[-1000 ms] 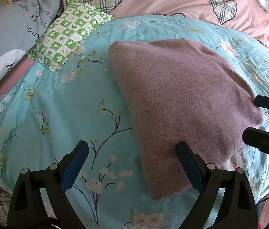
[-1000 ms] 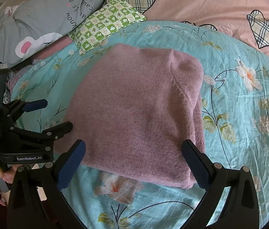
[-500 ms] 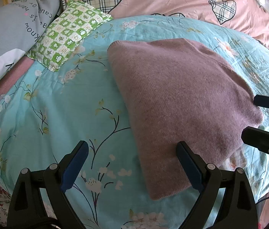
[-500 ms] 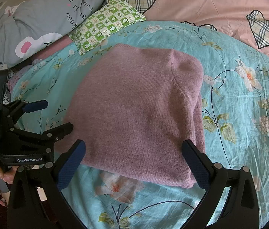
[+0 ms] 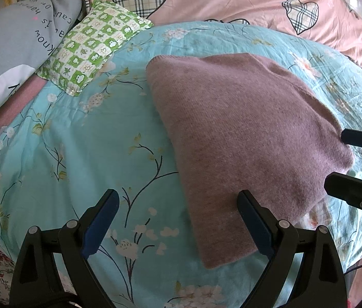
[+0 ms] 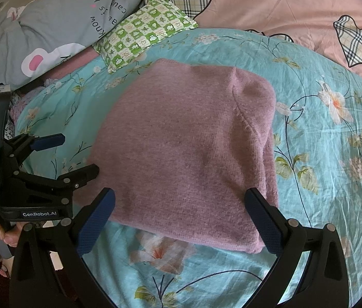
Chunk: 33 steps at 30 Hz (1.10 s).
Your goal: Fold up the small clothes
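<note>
1. I see the turquoise floral duvet (image 5: 78, 141) filling both views. It has wide bare cloth to the left of the garment in my left wrist view and to the right of it in my right wrist view.
2. The pink heart-print bedding (image 6: 270, 12) borders the far edge of that space. The grey lettered pillow (image 5: 14, 46) and the green checked pillow (image 5: 91, 46) close off the far left corner.
3. The folded mauve knit sweater (image 6: 186, 148) lies flat on the duvet, well apart from the pillows. Its long axis runs from its near edge toward the pink bedding. A seam ridge runs down its right side in my right wrist view.
4. My left gripper (image 5: 178, 218) hangs at the sweater's near left corner with its fingers spread wide, holding nothing.
5. My right gripper (image 6: 181, 218) hangs over the sweater's near edge, also spread wide and empty, its pads (image 6: 263, 223) clear of the knit.
</note>
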Each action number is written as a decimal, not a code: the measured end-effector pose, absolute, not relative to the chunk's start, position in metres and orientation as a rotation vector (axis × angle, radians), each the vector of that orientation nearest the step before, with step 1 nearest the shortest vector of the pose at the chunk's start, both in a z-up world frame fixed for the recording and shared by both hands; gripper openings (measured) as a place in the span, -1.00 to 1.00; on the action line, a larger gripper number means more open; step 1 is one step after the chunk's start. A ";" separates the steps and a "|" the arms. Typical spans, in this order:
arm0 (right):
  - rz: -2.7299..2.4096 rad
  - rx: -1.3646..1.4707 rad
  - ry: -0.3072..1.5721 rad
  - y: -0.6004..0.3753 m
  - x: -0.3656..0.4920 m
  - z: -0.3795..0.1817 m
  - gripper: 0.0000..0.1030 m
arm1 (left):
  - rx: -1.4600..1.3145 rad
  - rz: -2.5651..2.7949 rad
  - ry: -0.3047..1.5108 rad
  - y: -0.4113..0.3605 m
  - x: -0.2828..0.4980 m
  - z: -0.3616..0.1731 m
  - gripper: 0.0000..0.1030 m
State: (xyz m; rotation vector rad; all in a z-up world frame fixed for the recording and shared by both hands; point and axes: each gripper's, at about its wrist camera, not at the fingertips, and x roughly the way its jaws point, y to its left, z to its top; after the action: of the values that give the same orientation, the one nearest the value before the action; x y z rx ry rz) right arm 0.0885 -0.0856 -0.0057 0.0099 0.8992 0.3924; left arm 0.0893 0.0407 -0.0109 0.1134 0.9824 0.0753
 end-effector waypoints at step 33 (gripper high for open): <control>0.392 0.012 0.896 -0.085 0.090 0.000 0.96 | 0.112 0.084 0.960 0.043 0.088 -0.007 0.81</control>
State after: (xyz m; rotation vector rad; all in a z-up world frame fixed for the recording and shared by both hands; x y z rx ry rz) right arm 0.0895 -0.0854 0.0005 0.0124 0.8961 0.3922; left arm 0.0882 0.0433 -0.0067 0.1117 0.9599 0.0838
